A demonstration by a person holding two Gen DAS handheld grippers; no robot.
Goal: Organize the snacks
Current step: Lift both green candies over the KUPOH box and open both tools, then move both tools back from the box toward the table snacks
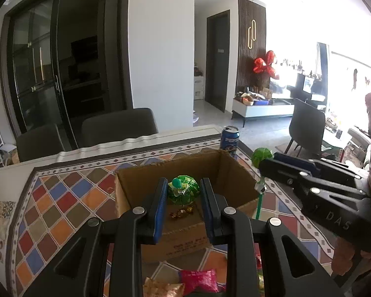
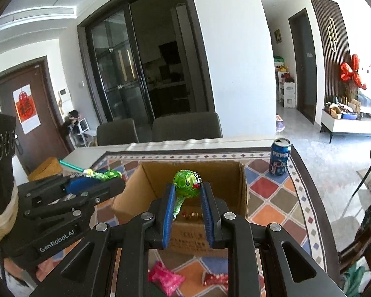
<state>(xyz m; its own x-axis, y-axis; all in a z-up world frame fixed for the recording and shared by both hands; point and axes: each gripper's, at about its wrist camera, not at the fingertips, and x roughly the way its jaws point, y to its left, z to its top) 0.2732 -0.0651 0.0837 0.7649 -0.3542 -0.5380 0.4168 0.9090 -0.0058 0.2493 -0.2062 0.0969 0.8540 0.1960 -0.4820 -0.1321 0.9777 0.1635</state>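
An open cardboard box (image 1: pixel 168 167) (image 2: pixel 190 163) stands on the patterned tablecloth, with a few small gold and red candies (image 1: pixel 181 212) (image 2: pixel 191 214) on its floor. My left gripper (image 1: pixel 183 182) (image 2: pixel 116 180) is shut on a green-wrapped lollipop (image 1: pixel 183 189) (image 2: pixel 104 174) above the box's near side; its teal stick points away to the left. My right gripper (image 2: pixel 188 185) (image 1: pixel 264 165) is shut on a second green lollipop (image 2: pixel 188 182) (image 1: pixel 262 157), held over the box's right side with the stick hanging down.
A blue Pepsi can (image 1: pixel 230 142) (image 2: pixel 280 157) stands beyond the box's far right corner. Loose snacks lie in front of the box: a pink wrapper (image 1: pixel 200 281) (image 2: pixel 164 278) and a red one (image 2: pixel 215 279). Two dark chairs (image 2: pixel 185 127) stand behind the table.
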